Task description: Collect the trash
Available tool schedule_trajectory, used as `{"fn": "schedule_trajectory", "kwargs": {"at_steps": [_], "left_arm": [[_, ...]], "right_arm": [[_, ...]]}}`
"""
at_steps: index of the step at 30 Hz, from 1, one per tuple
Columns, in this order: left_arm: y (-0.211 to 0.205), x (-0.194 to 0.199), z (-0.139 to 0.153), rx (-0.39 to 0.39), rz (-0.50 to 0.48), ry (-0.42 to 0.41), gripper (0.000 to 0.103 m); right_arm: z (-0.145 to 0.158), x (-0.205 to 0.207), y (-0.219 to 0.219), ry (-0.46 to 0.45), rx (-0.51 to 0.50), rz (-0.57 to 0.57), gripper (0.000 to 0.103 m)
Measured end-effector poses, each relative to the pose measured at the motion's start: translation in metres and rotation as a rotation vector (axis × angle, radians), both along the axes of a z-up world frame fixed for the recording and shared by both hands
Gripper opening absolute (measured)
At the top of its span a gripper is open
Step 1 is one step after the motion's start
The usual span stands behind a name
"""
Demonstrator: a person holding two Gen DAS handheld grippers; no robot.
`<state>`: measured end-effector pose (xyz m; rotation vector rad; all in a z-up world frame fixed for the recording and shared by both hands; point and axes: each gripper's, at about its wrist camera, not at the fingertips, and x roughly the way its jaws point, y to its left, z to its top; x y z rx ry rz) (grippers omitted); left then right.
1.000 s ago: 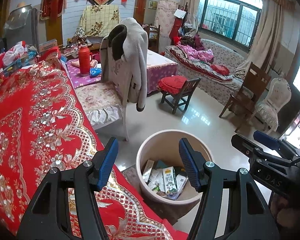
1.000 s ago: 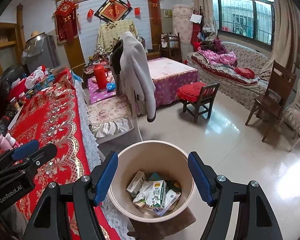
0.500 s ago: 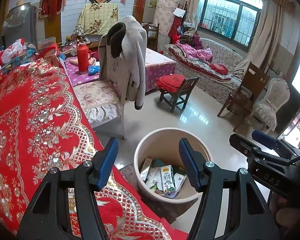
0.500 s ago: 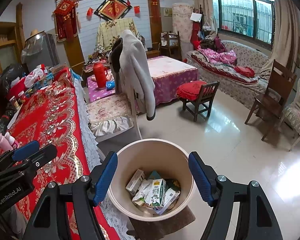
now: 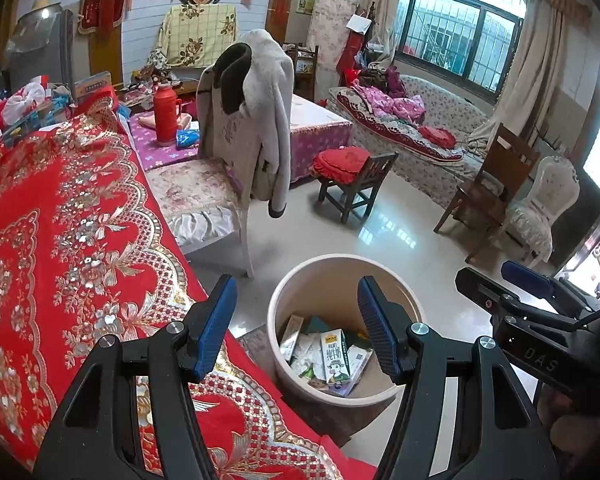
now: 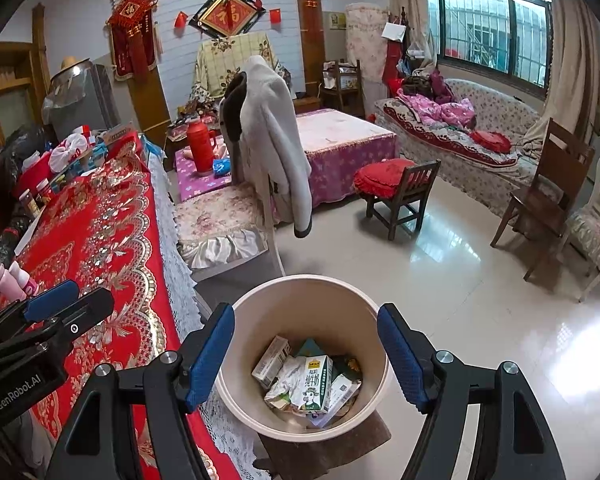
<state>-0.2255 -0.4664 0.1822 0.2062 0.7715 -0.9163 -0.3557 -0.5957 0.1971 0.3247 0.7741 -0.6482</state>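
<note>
Beside the red-clothed table [image 6: 100, 232] a bin [image 6: 305, 288] sits on the floor, cartons [image 6: 314, 382] dropped inside within easy reach, while left tongs [image 5: 296, 330] and right tongs [image 6: 306, 354] hover wide and empty above it

Left gripper [image 5: 296, 320] fills the lower centre of its view, jaws apart and empty; right gripper [image 6: 306, 346] likewise, angled downward.
</note>
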Motion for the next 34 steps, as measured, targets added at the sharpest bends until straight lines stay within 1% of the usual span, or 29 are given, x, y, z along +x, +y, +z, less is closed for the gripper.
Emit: {"fn": "schedule_trajectory", "kwargs": {"at_steps": [25,30,34], "left_arm": [[-0.01,-0.003,-0.006,0.013,-0.014,0.016,0.062],[-0.009,-0.001,-0.004,0.005,-0.011,0.004,0.062],[-0.007,0.001,-0.004,0.004,-0.009,0.015,0.062]], "right_arm": [[-0.007,0.011,-0.01,0.028,0.012,0.011,0.072],[-0.007,0.011,-0.01,0.029,0.013,0.011,0.072],[-0.009,0.012,-0.011,0.036,0.015,0.015,0.073]]}}
